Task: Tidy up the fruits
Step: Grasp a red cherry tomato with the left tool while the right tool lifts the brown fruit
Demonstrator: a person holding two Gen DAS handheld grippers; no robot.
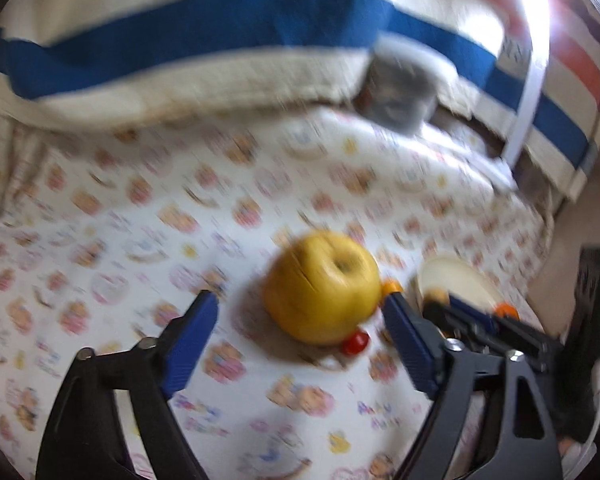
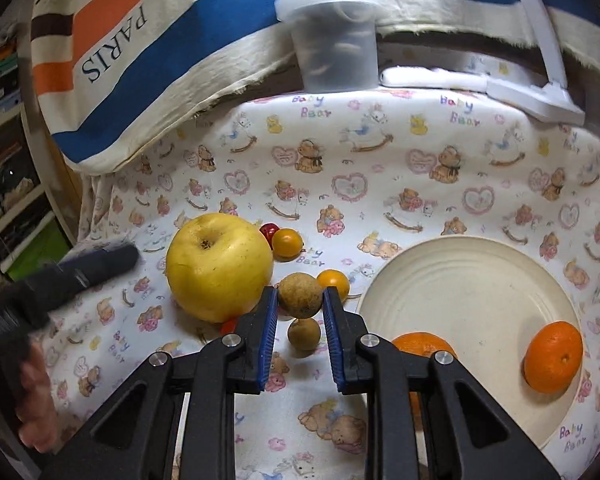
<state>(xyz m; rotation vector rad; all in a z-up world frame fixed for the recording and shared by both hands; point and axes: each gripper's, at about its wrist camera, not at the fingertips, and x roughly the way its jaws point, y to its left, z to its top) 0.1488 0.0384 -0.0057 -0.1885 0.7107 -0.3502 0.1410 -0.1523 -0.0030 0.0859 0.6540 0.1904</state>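
striped cloth: "PARIS" | printed sheet: "Baby Bear"

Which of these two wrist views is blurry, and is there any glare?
Left wrist view: smeared by motion blur, so the yellow apple and the bear-print cloth look soft, and a bright white glare washes out the upper right. Right wrist view: sharp and evenly lit, no glare, only fisheye bending at the edges; the cream plate reads clearly.

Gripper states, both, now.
Left gripper: open around the yellow apple, not touching.
Right gripper: shut on a small brown fruit.
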